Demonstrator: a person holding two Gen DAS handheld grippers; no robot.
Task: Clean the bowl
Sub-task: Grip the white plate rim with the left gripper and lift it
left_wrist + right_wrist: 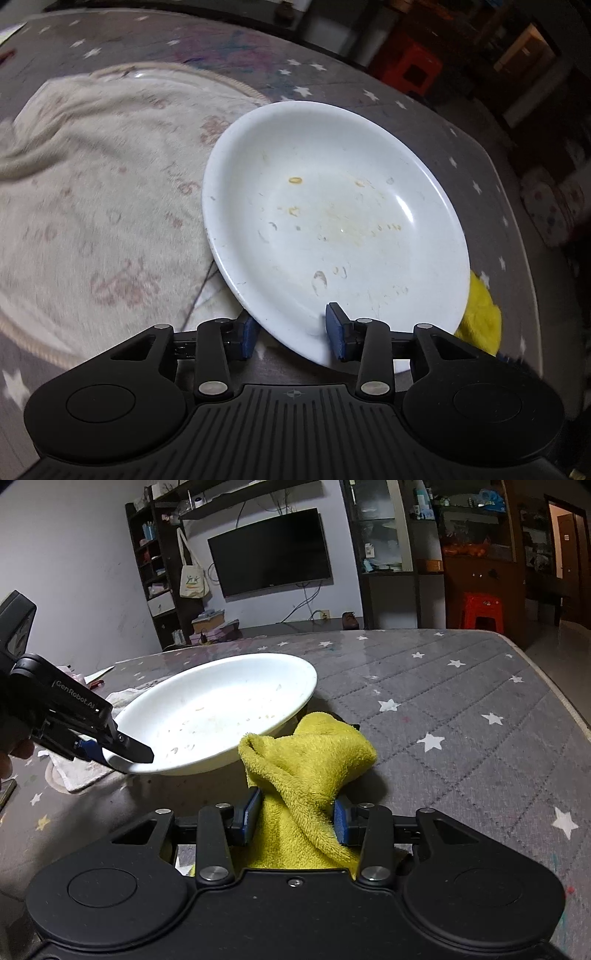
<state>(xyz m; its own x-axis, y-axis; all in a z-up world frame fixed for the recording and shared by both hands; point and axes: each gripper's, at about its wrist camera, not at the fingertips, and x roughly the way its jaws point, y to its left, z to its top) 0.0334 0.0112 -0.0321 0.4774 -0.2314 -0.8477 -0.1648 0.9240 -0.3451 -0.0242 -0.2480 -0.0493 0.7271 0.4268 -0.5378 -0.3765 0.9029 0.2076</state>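
Note:
A white shallow bowl (332, 221) with dried yellowish food marks is tilted over the grey star-patterned table. My left gripper (291, 334) is shut on its near rim, with one blue pad inside the bowl and the other beneath the rim. In the right wrist view the same left gripper (122, 751) clamps the bowl (221, 709) at its left edge. My right gripper (297, 816) is shut on a bunched yellow cloth (306, 760), which rises just in front of the bowl's near-right rim. A corner of that yellow cloth (480, 317) peeks out behind the bowl.
A cream patterned towel (92, 203) lies spread on the table left of the bowl. The grey star cover (461, 701) stretches right to the table's edge. Beyond stand a red stool (480, 609), shelves and a wall television (269, 550).

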